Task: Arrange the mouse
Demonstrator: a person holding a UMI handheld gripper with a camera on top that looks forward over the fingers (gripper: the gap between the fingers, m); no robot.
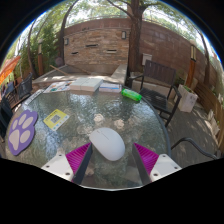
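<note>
A white computer mouse (107, 143) lies on the round glass table (140, 125), between my fingers and nearer the left one. My gripper (113, 158) is open. The left magenta pad (80, 157) sits right beside the mouse's near end, and I cannot tell whether it touches. A clear gap separates the mouse from the right pad (147, 157). The mouse rests on the table by its own weight.
A purple paw-print mat (22, 130) lies at the table's left, with a yellow card (56, 118) beside it. A green object (131, 95) and flat papers (85, 86) sit at the far side. Beyond stand a chair (152, 80), a white bin (187, 97) and a brick wall.
</note>
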